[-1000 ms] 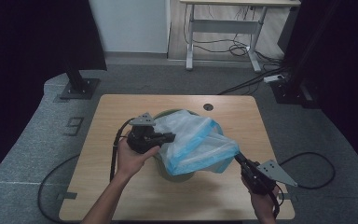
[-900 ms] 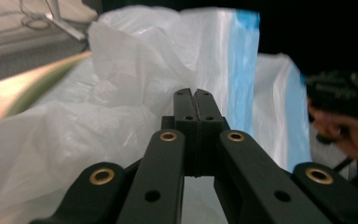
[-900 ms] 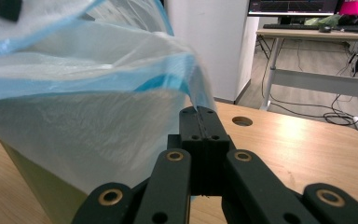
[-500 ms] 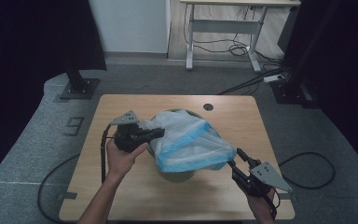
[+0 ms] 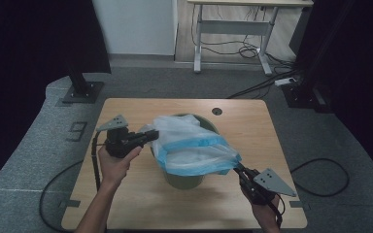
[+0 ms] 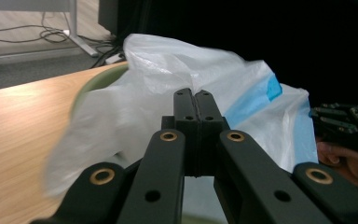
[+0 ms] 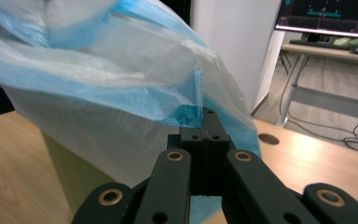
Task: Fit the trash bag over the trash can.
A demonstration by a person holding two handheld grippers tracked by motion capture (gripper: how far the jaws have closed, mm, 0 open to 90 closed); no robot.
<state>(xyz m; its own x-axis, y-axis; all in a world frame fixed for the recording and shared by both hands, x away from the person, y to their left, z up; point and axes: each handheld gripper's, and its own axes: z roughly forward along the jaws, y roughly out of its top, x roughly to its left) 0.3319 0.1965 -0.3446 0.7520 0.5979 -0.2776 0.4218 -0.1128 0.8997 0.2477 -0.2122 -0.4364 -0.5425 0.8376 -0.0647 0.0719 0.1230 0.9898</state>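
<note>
- While the left gripper point(image 5: 151, 138) has its jaws pressed together on the white edge of the plastic bag point(image 5: 194, 145), it reaches in from the left side of the table, held in the person's left hand point(image 5: 114, 162).
- In the left gripper view, the two black jaws meet with thin white film caught at their tips, and the bag point(image 6: 168, 88) billows up behind them.
- At the near right, the right gripper point(image 5: 239, 168) pinches the blue band at the bag's corner, jaws closed on it after just closing; the right gripper view shows the blue strip point(image 7: 191, 112) clamped between the tips.
- Between the two grippers, the bag hangs stretched, white with a blue rim, spread over the top of the green bin point(image 5: 184, 178).
- That bin stands upright near the middle of the wooden table point(image 5: 141, 201), and the bag covers its mouth and drapes down its front.
- Beyond the table, grey floor point(image 5: 39, 141) carries black cables, and a desk frame point(image 5: 233, 43) stands at the back.
</note>
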